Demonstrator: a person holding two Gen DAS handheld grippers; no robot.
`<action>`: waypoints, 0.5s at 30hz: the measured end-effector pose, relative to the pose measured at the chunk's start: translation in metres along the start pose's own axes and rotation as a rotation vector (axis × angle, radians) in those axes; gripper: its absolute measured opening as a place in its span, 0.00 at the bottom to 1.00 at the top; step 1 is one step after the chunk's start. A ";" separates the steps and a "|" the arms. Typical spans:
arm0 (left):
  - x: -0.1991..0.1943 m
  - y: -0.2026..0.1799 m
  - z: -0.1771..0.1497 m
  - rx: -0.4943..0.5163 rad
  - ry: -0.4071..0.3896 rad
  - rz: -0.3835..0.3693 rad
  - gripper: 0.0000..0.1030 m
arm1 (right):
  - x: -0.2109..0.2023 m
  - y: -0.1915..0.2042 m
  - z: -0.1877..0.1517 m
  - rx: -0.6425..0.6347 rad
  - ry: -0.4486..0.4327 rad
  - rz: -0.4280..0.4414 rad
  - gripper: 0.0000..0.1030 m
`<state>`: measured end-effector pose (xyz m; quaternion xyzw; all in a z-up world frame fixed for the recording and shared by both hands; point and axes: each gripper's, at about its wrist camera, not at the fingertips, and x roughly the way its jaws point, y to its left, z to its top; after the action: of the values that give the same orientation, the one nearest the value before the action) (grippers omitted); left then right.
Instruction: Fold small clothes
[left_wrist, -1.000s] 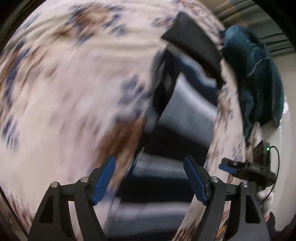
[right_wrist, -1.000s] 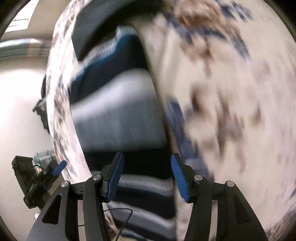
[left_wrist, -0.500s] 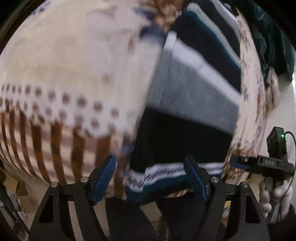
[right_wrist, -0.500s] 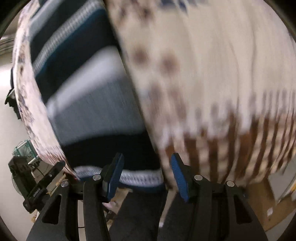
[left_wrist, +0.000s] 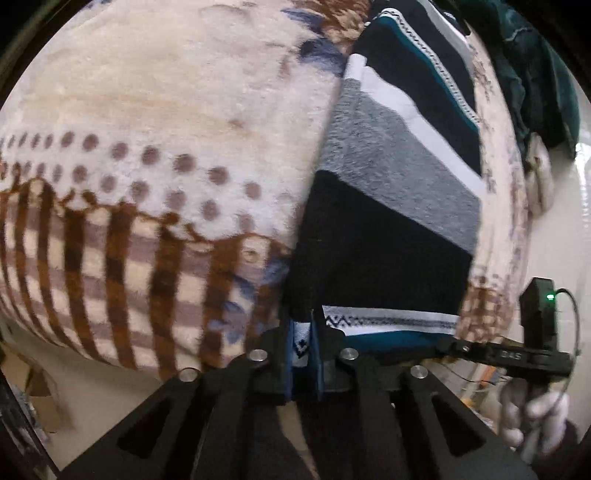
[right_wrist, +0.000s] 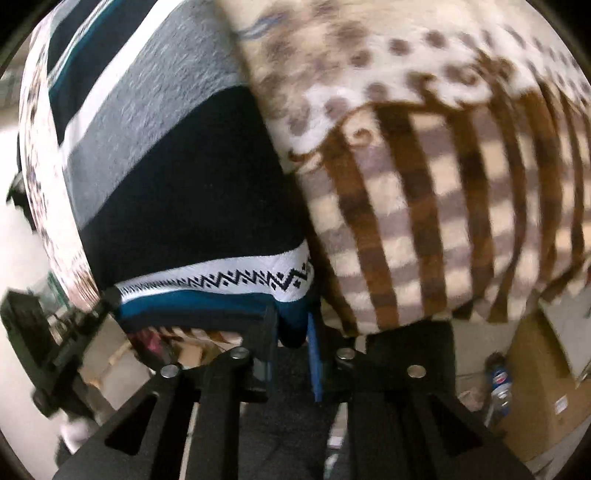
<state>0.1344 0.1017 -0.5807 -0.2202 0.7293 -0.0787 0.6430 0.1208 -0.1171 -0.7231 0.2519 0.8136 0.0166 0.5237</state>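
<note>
Striped garment (left_wrist: 388, 206) lies flat on patterned blanket (left_wrist: 166, 122), hem at near edge. Left gripper (left_wrist: 303, 345) and right gripper (right_wrist: 291, 332), jaws just closed, each pinch one hem corner.

Home bedroom, fleece blanket (left_wrist: 155, 122) (patterned), cardboard box (right_wrist: 535, 387)

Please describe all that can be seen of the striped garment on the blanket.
The striped garment looks like soft knit, with navy, grey, white and teal bands and a white zigzag-patterned hem. It lies flat on a patterned fleece blanket, its hem at the near edge. The left gripper and the right gripper have just closed on its two hem corners.
</note>
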 end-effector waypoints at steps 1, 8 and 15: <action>-0.004 0.001 0.001 -0.008 -0.014 -0.015 0.37 | -0.002 0.006 0.000 -0.017 -0.014 -0.009 0.31; 0.024 0.013 0.014 -0.072 0.020 -0.157 0.80 | -0.001 0.001 0.005 0.016 -0.125 0.134 0.64; 0.039 -0.018 0.007 0.070 0.032 -0.081 0.59 | 0.043 -0.005 0.008 0.106 -0.089 0.372 0.64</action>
<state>0.1426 0.0708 -0.6098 -0.2254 0.7268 -0.1336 0.6349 0.1115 -0.1048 -0.7645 0.4257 0.7288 0.0592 0.5329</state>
